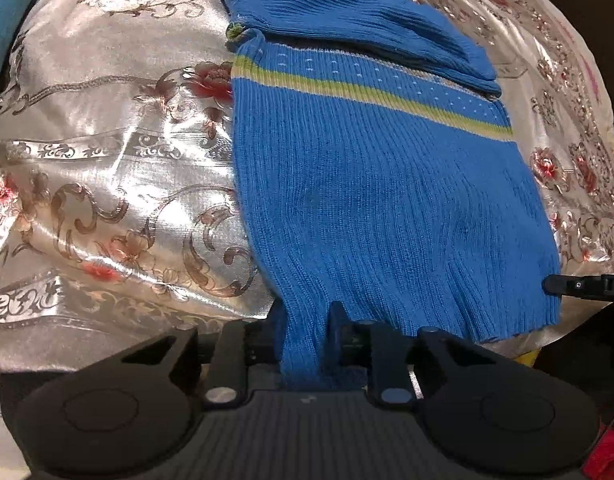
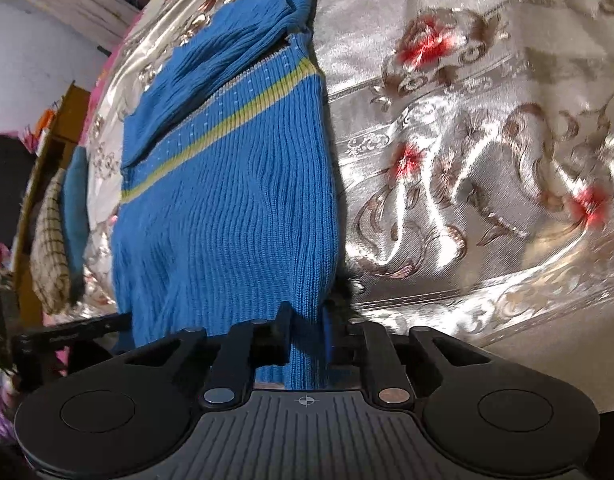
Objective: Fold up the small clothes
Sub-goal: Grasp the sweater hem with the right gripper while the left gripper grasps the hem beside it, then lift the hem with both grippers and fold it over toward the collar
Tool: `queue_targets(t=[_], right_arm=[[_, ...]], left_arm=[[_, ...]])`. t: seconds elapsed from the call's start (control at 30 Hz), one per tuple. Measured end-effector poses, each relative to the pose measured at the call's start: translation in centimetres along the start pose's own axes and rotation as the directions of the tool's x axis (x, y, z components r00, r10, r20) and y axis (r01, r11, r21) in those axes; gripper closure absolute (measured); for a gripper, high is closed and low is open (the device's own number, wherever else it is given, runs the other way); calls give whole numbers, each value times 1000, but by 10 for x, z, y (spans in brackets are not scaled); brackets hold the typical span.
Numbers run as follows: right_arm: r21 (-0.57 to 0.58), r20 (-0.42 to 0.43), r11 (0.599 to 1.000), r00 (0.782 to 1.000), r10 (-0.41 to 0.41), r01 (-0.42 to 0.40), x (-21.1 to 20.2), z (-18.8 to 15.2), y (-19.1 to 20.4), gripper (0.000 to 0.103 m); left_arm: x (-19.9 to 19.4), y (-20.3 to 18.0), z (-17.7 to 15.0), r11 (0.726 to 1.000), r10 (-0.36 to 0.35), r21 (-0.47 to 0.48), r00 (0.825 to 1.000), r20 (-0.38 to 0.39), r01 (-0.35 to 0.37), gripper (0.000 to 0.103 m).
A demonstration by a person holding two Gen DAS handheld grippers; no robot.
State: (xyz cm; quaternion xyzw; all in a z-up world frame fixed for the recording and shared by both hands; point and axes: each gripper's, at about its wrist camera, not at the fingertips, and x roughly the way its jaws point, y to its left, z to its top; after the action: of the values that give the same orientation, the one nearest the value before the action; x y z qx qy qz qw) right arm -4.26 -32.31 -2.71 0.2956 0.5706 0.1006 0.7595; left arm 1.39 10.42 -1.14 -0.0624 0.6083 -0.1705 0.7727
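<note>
Both grippers are clenched on the sweater's point(image 1: 379, 200) hem: our left gripper point(image 1: 305, 344) pinches the left corner, our right gripper point(image 2: 307, 336) the right corner. The sweater lies flat on the bedspread point(image 1: 107, 160), its long sides straight. One sleeve point(image 1: 347, 28) is already folded across the chest above the stripe point(image 1: 371, 94); where the other sleeve lies we cannot tell. By our judgement, we are past the midpoint. What is left is to carry the hem up toward the collar, then smooth the bundle.
</note>
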Motion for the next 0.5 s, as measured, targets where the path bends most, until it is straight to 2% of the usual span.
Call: queue_targets(t=[0.17, 0.5], right_arm=[[17, 3, 1000, 1000, 26, -26, 2, -1, 0, 89], [28, -10, 999, 1000, 27, -27, 6, 1, 1, 85]], left_arm=[[1, 0, 2, 1000, -6, -5, 1000, -10, 5, 79], [4, 1, 4, 1000, 14, -17, 1000, -27, -14, 77]])
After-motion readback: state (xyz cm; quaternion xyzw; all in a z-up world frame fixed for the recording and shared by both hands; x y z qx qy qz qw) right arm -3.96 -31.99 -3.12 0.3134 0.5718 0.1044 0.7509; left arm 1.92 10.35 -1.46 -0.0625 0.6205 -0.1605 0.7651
